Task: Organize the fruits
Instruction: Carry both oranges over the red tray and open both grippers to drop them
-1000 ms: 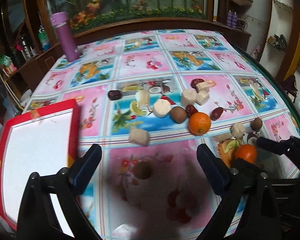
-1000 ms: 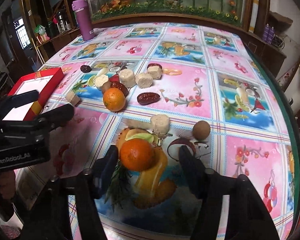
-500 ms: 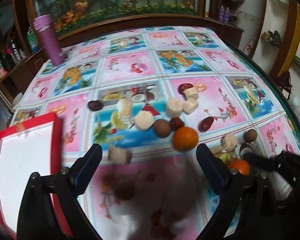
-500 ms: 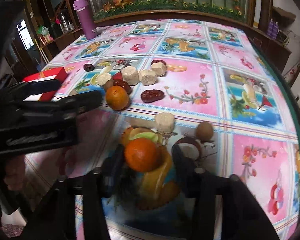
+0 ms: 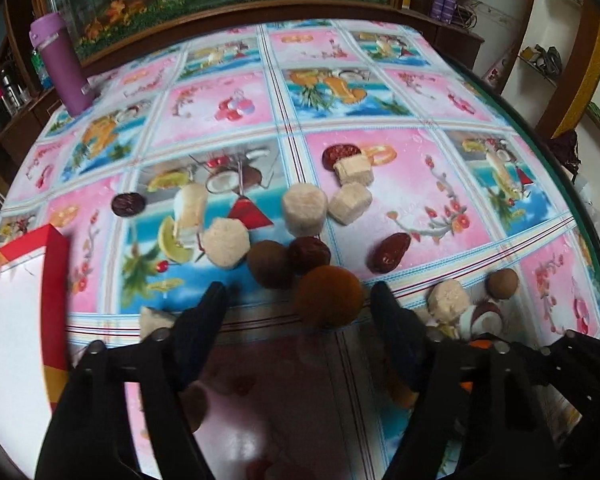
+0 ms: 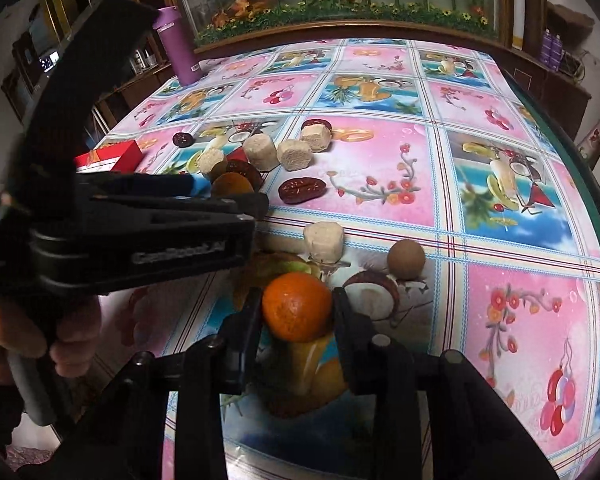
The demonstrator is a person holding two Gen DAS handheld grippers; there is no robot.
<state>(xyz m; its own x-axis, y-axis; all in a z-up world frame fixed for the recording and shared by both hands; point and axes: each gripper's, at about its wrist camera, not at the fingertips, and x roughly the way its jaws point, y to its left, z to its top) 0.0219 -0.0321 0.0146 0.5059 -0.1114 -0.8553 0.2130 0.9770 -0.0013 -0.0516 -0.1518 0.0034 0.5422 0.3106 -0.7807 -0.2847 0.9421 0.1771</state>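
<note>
My right gripper (image 6: 297, 314) is shut on an orange (image 6: 297, 306), its two fingers against its sides. My left gripper (image 5: 298, 292) is open, with a second orange (image 5: 327, 297) lying on the table between its fingertips, toward the right one. A brown round fruit (image 5: 269, 263) and a dark red date (image 5: 309, 253) touch that orange on the far side. The left gripper (image 6: 228, 200) also shows in the right wrist view, over the second orange (image 6: 231, 185). The red-rimmed white tray (image 5: 16, 300) lies at the left.
Pale cake-like pieces (image 5: 304, 209), more dates (image 5: 389, 253) and a small brown fruit (image 5: 502, 284) are scattered over the patterned tablecloth. A purple bottle (image 5: 60, 66) stands at the far left. The table's green edge (image 6: 580, 152) runs along the right.
My left gripper has moved forward to the second orange, which now lies between its fingers. My right gripper has closed on the first orange.
</note>
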